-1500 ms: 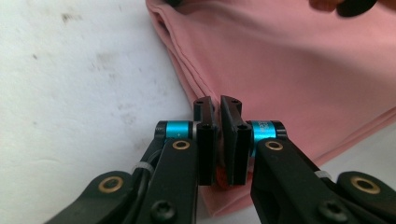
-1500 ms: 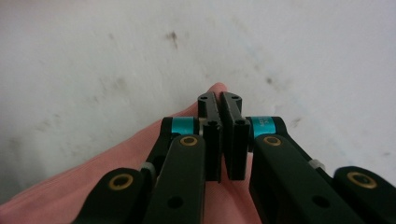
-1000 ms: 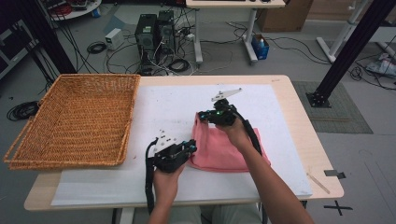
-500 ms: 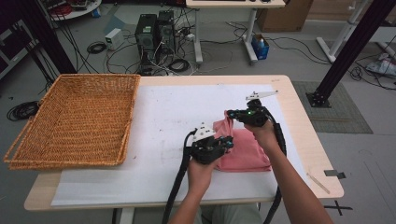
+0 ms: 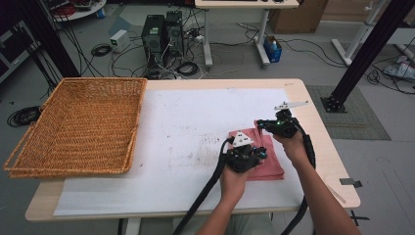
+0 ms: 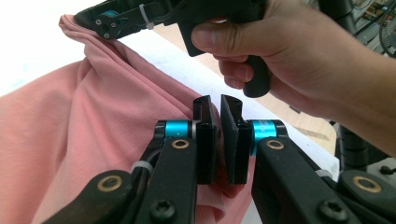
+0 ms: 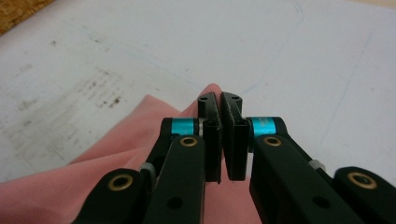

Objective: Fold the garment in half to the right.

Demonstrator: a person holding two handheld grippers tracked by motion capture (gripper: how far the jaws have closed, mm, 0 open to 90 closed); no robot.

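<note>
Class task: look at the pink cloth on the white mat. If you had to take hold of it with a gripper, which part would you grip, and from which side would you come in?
Probably an outer corner of the pink cloth, approached from outside the fabric, jaws across the thin edge. It lies flat and limp, so the middle gives nothing to pinch. Both the left gripper and the right gripper are shut on bunched edge fabric this way.

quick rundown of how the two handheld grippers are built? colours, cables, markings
Both the left gripper and right gripper are black pistol-grip units with flat black jaws, blue anodised collars, brass-coloured pivot rivets and white zip ties. Each carries a grey three-cornered plate and trails a thick black cable. Forearms bare, no sleeves.
</note>
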